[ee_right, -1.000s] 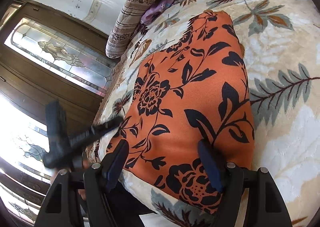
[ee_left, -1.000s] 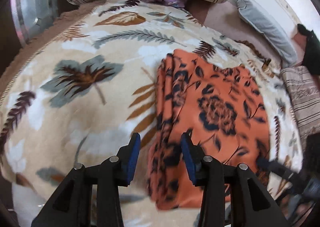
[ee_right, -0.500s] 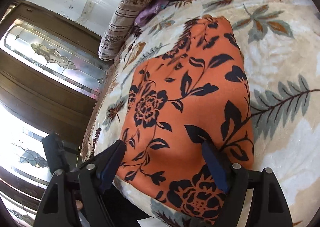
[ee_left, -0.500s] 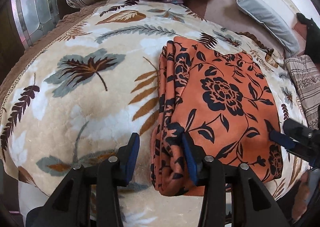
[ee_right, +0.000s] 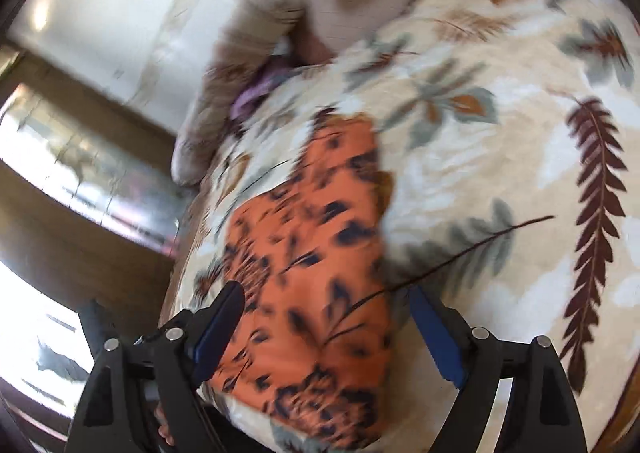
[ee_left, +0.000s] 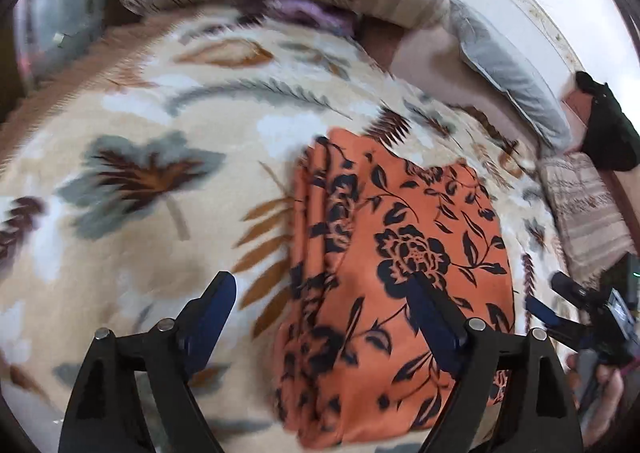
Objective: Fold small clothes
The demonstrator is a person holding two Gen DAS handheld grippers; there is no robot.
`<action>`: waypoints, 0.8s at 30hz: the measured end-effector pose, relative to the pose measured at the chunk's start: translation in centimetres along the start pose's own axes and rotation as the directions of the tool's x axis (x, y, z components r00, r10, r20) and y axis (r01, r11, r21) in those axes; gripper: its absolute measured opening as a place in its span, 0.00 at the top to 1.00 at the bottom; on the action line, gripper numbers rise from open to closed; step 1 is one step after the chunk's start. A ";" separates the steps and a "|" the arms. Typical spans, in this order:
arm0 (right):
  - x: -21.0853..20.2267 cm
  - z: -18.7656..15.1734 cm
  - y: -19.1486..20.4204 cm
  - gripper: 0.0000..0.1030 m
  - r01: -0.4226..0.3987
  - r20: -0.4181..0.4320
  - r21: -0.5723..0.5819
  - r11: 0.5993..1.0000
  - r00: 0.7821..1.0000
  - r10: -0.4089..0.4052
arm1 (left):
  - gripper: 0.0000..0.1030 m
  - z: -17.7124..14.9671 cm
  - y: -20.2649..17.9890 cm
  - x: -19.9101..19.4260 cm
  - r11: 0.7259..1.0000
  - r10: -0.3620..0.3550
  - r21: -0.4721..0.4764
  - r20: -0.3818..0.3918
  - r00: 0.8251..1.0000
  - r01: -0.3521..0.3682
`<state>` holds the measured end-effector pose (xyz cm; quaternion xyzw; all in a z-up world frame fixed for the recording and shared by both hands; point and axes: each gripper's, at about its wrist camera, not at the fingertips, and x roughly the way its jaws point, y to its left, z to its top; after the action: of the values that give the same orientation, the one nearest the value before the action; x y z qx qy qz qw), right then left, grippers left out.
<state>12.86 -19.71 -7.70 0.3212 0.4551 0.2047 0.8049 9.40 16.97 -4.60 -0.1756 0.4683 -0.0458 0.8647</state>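
Our left claw (ee_left: 320, 305) has just sprung wide apart and the right claw (ee_right: 324, 313) has opened further too — both now empty over the folded orange floral garment (ee_left: 400, 273), which lies lower centre on the bed's leaf-print blanket (ee_left: 160, 157); this fold looks finished.

two fisheye wrist views, each looking forward and down past its own black fingers at a bed. both share the folded orange floral cloth (ee_left: 404, 253) (ee_right: 312, 253) (close up) on the cream leaf-print blanket (ee_left: 160, 173) (ee_right: 500, 153), seen from opposite sides.
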 end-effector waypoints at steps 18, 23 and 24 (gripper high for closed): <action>5.5 -0.1 5.2 0.63 0.018 -0.161 -0.301 0.954 0.985 -0.069 | 0.72 0.1 -2.5 3.7 0.995 -0.049 0.081 -0.080 0.996 0.056; 1.1 2.5 7.0 0.63 0.042 -0.056 -0.387 0.921 0.996 -0.069 | 0.73 1.5 -6.6 1.9 0.988 -0.094 0.123 0.012 0.996 0.092; 0.2 3.1 7.0 0.63 0.045 -0.039 -0.396 0.917 0.997 -0.065 | 0.73 2.0 -7.9 1.7 0.986 -0.104 0.133 0.034 0.994 0.098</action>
<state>15.36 -15.63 -1.74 0.1344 0.4339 0.2777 0.8465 12.67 9.73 -2.26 -0.1427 0.4372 -0.1166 0.8803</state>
